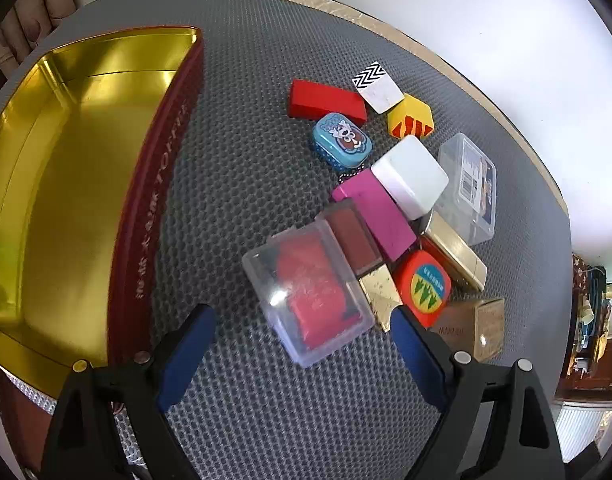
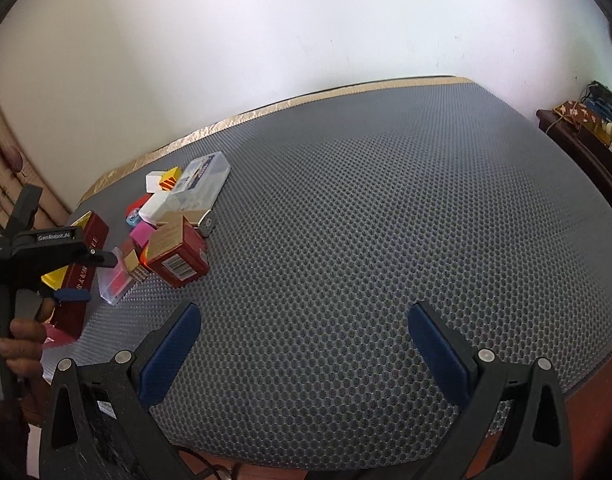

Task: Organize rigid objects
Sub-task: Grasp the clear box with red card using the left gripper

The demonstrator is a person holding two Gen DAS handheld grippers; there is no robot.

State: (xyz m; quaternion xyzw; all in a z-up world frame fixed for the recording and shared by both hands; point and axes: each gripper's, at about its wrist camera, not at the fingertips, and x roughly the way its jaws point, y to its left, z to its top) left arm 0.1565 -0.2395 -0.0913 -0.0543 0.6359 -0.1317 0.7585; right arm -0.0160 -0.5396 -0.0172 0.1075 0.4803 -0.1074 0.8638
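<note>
In the left wrist view a cluster of small rigid boxes lies on the grey mat: a clear plastic case with a red insert [image 1: 308, 292], a magenta box [image 1: 376, 212], a white box [image 1: 412, 176], a blue tin [image 1: 342, 146], a red block [image 1: 326, 102]. A large red tin with a gold inside [image 1: 74, 184] stands open at the left. My left gripper [image 1: 302, 350] is open, just short of the clear case. My right gripper [image 2: 304, 346] is open over bare mat; the cluster [image 2: 166, 224] lies far left of it.
Other pieces in the pile: an orange round-cornered tin [image 1: 426, 286], a gold box [image 1: 472, 328], a clear lidded case [image 1: 470, 188], a yellow block [image 1: 410, 118]. The mat [image 2: 366, 208] ends at a white wall. A dark cabinet [image 2: 586, 148] stands at right.
</note>
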